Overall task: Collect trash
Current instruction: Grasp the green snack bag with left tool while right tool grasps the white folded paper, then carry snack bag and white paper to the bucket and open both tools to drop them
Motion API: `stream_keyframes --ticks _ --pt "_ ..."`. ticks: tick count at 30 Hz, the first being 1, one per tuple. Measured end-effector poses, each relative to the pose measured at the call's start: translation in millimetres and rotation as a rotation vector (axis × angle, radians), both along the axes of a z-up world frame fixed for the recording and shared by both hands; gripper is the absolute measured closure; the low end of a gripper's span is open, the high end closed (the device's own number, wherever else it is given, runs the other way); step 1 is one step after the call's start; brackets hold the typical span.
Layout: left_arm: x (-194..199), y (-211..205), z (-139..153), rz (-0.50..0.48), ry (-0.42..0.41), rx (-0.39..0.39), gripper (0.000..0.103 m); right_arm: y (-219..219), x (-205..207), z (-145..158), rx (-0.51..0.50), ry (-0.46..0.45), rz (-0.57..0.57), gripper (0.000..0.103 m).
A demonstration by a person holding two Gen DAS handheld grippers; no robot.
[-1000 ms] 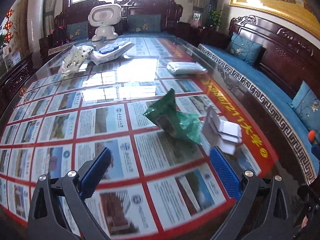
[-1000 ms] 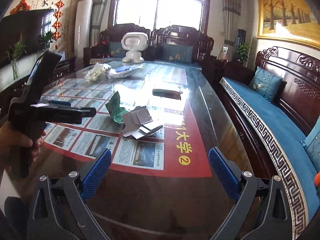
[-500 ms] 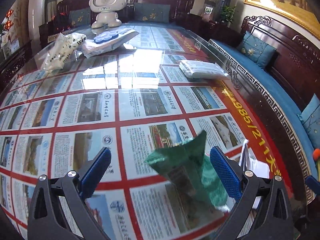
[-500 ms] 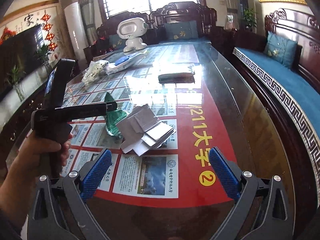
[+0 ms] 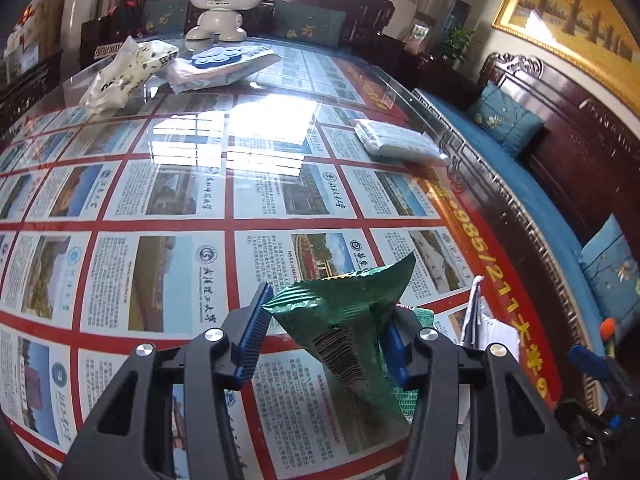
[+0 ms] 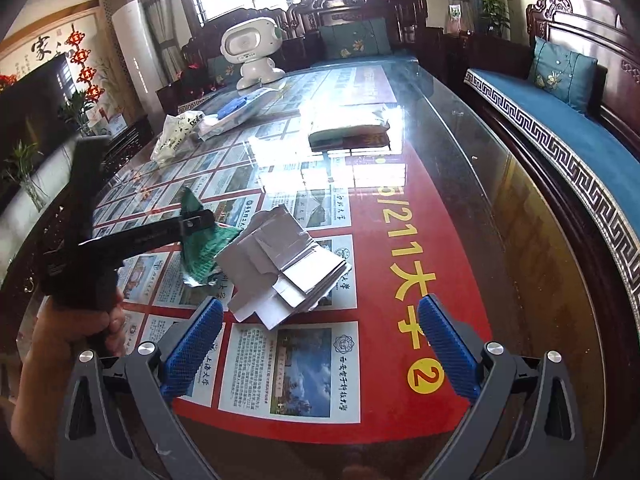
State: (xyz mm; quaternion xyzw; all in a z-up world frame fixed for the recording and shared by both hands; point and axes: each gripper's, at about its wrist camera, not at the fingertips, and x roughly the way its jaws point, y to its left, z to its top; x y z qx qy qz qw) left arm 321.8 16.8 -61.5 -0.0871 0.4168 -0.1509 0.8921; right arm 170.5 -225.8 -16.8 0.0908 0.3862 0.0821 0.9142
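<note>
Left gripper [image 5: 326, 332]: jaws just been closing, now pinched on the green wrapper [image 5: 348, 320], sat between them on the bench [image 5: 168, 184]. Right gripper [image 6: 320, 344]: jaws wide open, empty, flattened carton [image 6: 280, 264] just ahead.

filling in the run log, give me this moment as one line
left tongs: just closing around green wrapper | right tongs: open, empty, short of flattened carton | table: both items still on glass

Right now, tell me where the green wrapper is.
The green wrapper sits low and centre in the left wrist view, between the left claw's closing blue pads, just left of the flattened white carton on the table.
</note>
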Motion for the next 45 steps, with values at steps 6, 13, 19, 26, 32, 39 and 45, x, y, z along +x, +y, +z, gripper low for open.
stream_keyframes --ticks 6,13,19,26,32,39,45 --pt "-8 -3 9 -0.033 -0.017 -0.003 0.052 -16 25 -13 0.186 0.111 -0.050 0.009" --pt "-7 -9 13 -0.048 -0.045 0.031 0.052 -13 39 -23 0.247 0.197 -0.072 0.014" --pt "-6 -9 11 -0.046 -0.040 0.033 0.052 -6 49 -23 0.237 0.207 -0.095 0.015" --pt "-2 -13 8 -0.058 -0.033 0.043 0.052 4 57 -28 0.273 0.214 -0.024 0.071" --pt "-2 -11 7 -0.052 -0.031 0.052 0.052 3 52 -27 0.260 0.127 -0.014 0.087" --pt "-14 0 16 -0.047 -0.046 0.003 0.053 9 37 -5 0.165 0.023 0.002 0.095" --pt "-47 4 24 -0.078 -0.061 -0.014 0.054 0 9 6 0.139 0.006 -0.008 0.096"
